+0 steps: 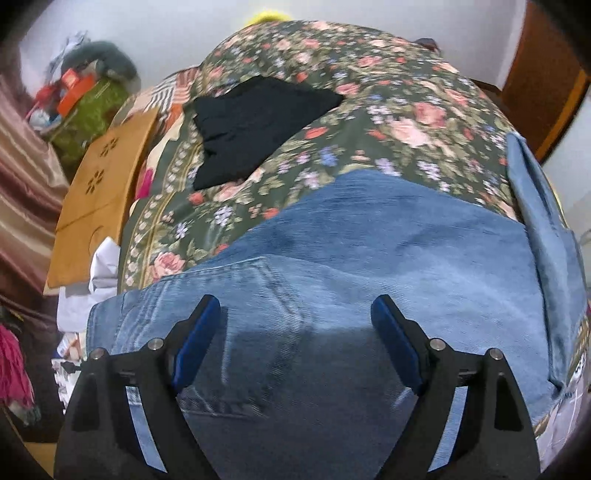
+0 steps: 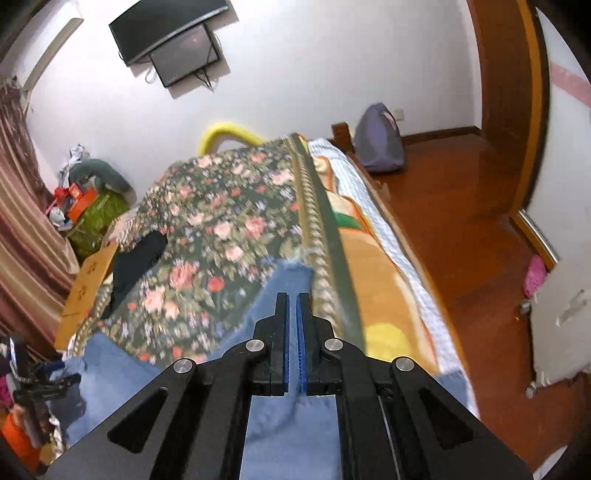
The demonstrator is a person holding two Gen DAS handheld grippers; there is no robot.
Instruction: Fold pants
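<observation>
The jeans (image 1: 369,251) lay half-folded on the bed (image 1: 369,74); right gripper (image 2: 292,295) seemingly clenched on a leg, left gripper (image 1: 295,306) released.

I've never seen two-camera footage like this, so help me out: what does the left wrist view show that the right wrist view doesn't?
Only the left wrist view: the open left gripper above the blue denim jeans, and their stitched seams.

Only the right wrist view: the shut right gripper, a wall-mounted black screen, a purple bag and the glossy wooden floor.

Both: the jeans, the floral green bedspread, a black folded garment and a tan cardboard box.
</observation>
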